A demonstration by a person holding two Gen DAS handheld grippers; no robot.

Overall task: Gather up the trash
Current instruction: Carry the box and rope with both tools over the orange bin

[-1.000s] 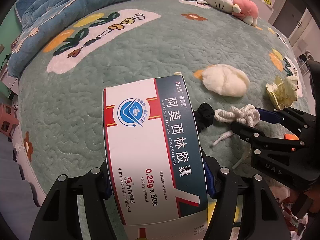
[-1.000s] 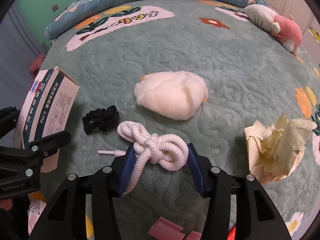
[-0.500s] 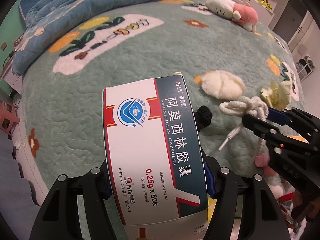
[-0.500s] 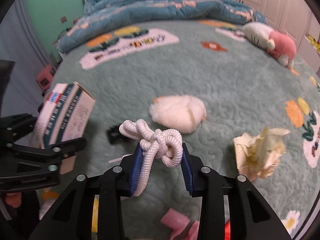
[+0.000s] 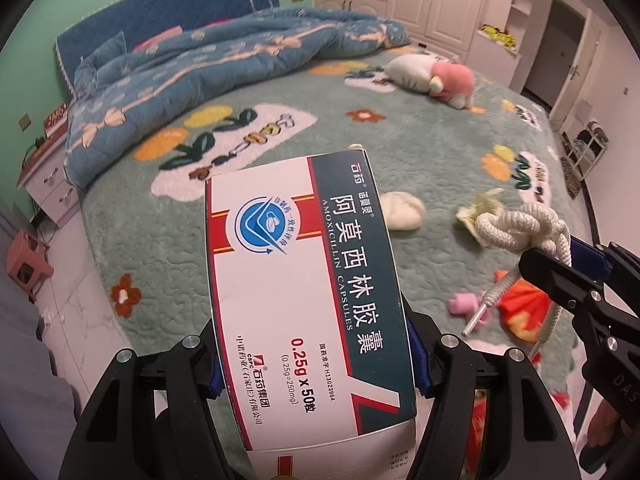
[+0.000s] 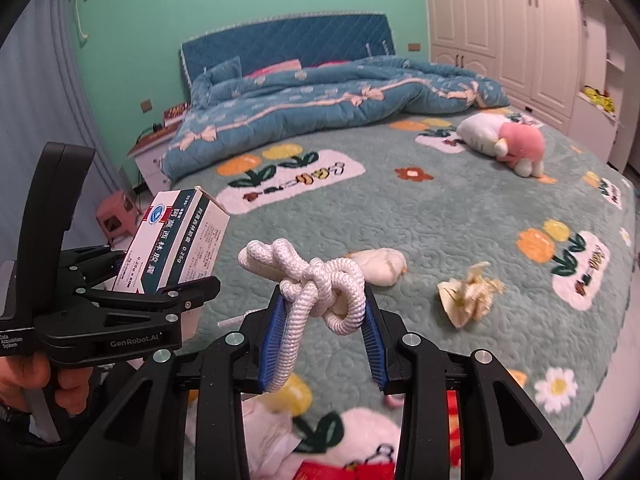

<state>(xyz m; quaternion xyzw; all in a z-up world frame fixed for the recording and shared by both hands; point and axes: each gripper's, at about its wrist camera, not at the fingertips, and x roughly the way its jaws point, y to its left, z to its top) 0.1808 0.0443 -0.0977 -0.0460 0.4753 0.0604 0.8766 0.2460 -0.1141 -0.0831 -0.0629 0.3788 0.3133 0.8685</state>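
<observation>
Right wrist view: right gripper (image 6: 323,322), jaws just tightened, grips the rope (image 6: 316,284), now lifted off the bed (image 6: 440,216). Left gripper (image 5: 314,354) clamps the box (image 5: 304,292). Paper wad (image 6: 468,294) remains, far right.

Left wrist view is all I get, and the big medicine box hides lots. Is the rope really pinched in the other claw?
Observer: Yes. The right wrist view shows the white rope knotted between both blue pads of the right claw. Its jaws have just been closing with the rope between them.
Operator: Who is holding my claw?
Observer: A hand is wrapped round the handle of the left claw.
Operator: What is on the side of my box?
Observer: The medicine box has a white narrow side covered in small print, too tiny to read.
</observation>
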